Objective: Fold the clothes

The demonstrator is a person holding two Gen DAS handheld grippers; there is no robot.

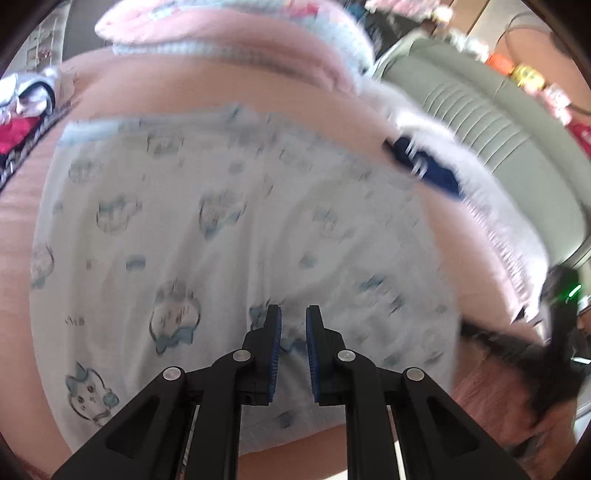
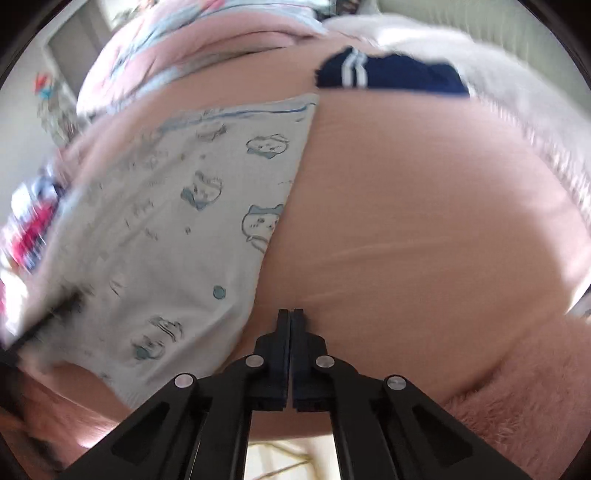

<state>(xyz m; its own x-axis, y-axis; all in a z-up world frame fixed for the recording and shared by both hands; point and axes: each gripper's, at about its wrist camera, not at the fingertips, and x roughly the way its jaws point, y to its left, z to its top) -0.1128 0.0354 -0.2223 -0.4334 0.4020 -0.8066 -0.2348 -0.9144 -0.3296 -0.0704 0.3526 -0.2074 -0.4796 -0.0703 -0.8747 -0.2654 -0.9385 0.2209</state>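
A white garment printed with blue cartoon animals (image 1: 221, 229) lies spread flat on a pink bed sheet (image 1: 207, 92). My left gripper (image 1: 293, 314) hovers over the garment's near part, its jaws a little apart with nothing between them. In the right wrist view the same garment (image 2: 177, 229) lies to the left. My right gripper (image 2: 291, 313) is shut and empty over bare pink sheet (image 2: 424, 221), just right of the garment's edge. The right gripper also shows as a dark blur at the right of the left wrist view (image 1: 535, 354).
A navy item with white stripes (image 2: 388, 75) and a white fluffy blanket (image 2: 517, 92) lie at the far right. A pink printed pillow (image 1: 221, 33) is at the back. A pile of mixed clothes (image 1: 22, 110) sits far left. A grey ribbed headboard (image 1: 480, 122) stands to the right.
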